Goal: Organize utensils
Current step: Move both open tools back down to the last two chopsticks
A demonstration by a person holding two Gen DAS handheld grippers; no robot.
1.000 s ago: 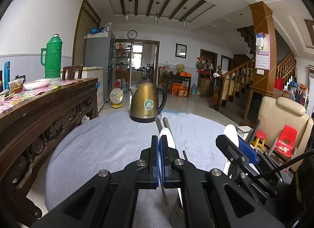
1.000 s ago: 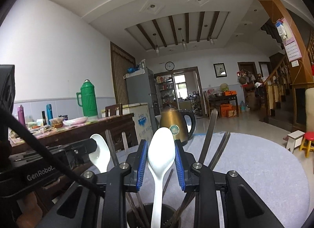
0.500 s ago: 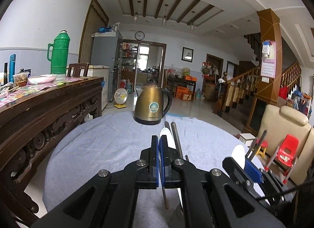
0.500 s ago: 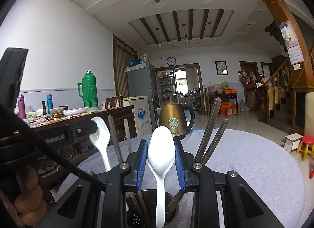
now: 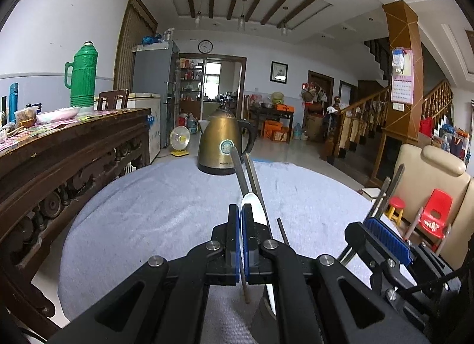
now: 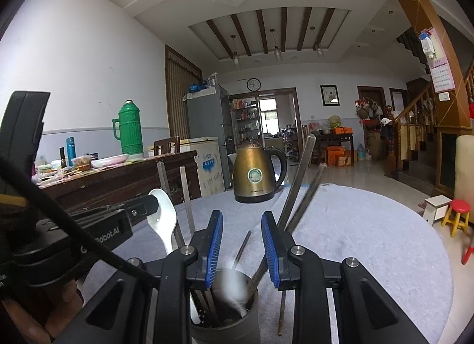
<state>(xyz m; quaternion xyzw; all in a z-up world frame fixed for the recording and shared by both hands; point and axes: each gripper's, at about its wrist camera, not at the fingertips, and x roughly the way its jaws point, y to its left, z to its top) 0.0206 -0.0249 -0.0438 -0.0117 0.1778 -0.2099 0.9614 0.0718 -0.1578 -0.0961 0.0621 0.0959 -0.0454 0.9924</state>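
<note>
You are clamping a chopstick (image 5: 237, 166) in the left claw (image 5: 240, 215). The right claw (image 6: 241, 240) is standing apart. Be lowering the chopstick upright into the cup (image 6: 225, 327) below.

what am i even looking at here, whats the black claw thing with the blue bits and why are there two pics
There is no robot here. A person holds a hand-held claw, called a gripper, in each hand. Each has two black fingers with blue rubber pads and a wide-angle camera that looks out along them, so one picture comes from the left claw and one from the right.

The left gripper is shut on a thin chopstick. The right gripper is open with nothing between its pads; below it a blurred white spoon sits in a dark utensil cup with other chopsticks and a second spoon.

The cup stands on a round table under a grey cloth, with a brass kettle at the far edge.
</note>
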